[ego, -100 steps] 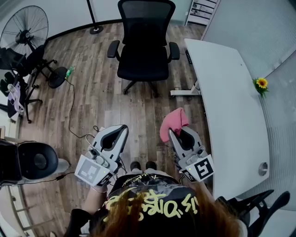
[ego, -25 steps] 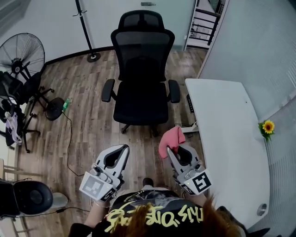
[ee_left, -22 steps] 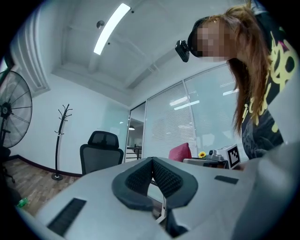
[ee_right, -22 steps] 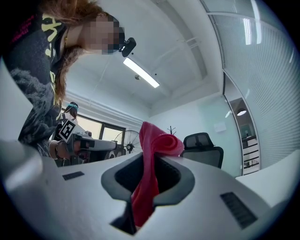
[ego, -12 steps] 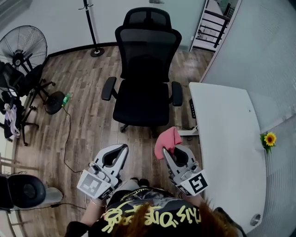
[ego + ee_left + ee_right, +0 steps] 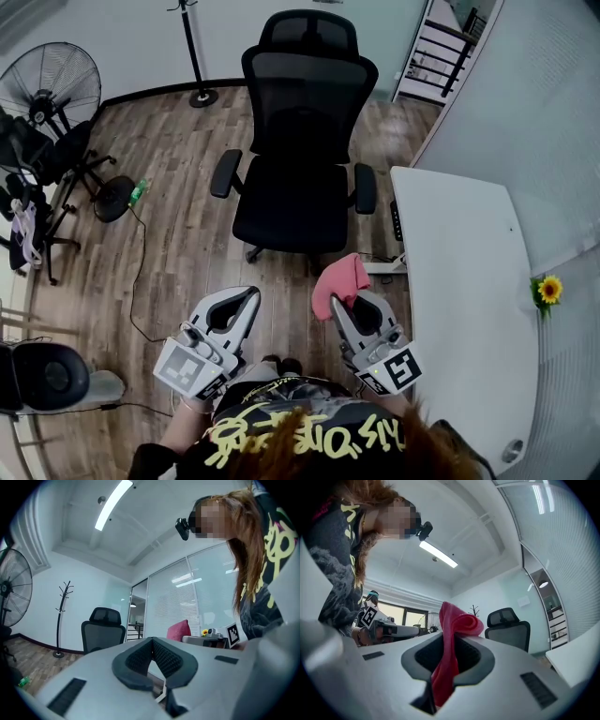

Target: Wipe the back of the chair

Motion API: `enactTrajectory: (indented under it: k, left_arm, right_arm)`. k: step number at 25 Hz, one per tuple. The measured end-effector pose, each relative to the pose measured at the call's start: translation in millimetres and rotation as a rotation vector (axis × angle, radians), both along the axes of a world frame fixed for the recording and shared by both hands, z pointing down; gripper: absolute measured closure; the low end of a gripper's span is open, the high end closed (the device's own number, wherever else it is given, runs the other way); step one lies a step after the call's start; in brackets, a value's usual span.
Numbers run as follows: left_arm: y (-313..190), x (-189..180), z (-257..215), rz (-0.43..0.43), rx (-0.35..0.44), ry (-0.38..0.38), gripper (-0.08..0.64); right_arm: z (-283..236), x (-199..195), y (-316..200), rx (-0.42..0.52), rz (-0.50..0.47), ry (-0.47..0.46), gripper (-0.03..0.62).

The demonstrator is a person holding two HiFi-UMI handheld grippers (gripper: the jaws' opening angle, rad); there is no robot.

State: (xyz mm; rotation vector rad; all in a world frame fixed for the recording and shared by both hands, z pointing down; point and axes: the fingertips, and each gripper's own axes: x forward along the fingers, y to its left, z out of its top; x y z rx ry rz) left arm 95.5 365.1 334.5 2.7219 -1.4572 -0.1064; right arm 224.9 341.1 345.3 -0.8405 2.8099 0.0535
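We face the black office chair (image 6: 305, 141), pink cloth (image 6: 339, 278) pinched in our right gripper (image 6: 345, 300), left gripper (image 6: 240, 300) alongside, white desk (image 6: 459, 281) to our right.

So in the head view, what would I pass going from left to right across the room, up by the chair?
Fan → coat stand → chair → white desk → sunflower.

Open wood floor (image 6: 187, 216) lies before the office chair (image 6: 305, 141); there is broad room beside it toward the pedestal fan (image 6: 52, 84), crossed by a floor cable (image 6: 139, 272); on the other side the white desk (image 6: 459, 281) crowds the armrest (image 6: 365, 187), leaving a narrow gap
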Motion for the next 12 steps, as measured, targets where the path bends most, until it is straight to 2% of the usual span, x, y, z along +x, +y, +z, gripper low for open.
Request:
enactTrajectory:
  k: [3, 8, 12]
  left_arm:
    - [-1.2, -1.6, -1.2, -0.008, -0.007, 0.001, 0.571]
    - [-5.7, 5.5, -9.0, -0.002, 0.033, -0.004, 0.571]
    - [-4.0, 5.9, -2.6, -0.020, 0.020, -0.005, 0.571]
  right_arm:
    - [-2.0, -1.8, -0.4, 0.016, -0.011, 0.013, 0.534]
    - [-3.0, 5.7, -4.8, 0.027, 0.000, 0.016, 0.534]
    - [5.0, 10.3, -10.5, 0.012, 0.002, 0.020, 0.534]
